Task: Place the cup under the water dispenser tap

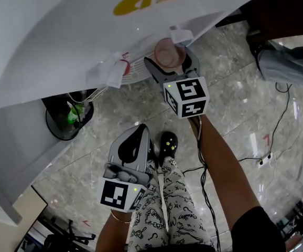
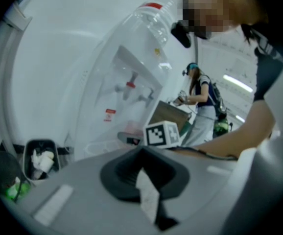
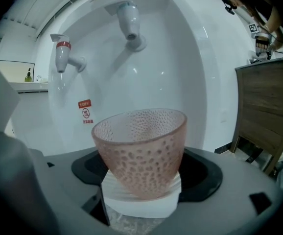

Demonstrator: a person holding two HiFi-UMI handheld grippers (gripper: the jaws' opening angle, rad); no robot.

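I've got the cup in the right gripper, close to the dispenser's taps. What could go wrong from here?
1. The right gripper pinches the cup only at its narrow base; a knock of its rim against the dispenser wall could tip it.
2. Two taps hang above: the red-collared tap, with a warning label below it, is probably hot. The cup sits nearer the other tap; drifting sideways could put it under the wrong one.
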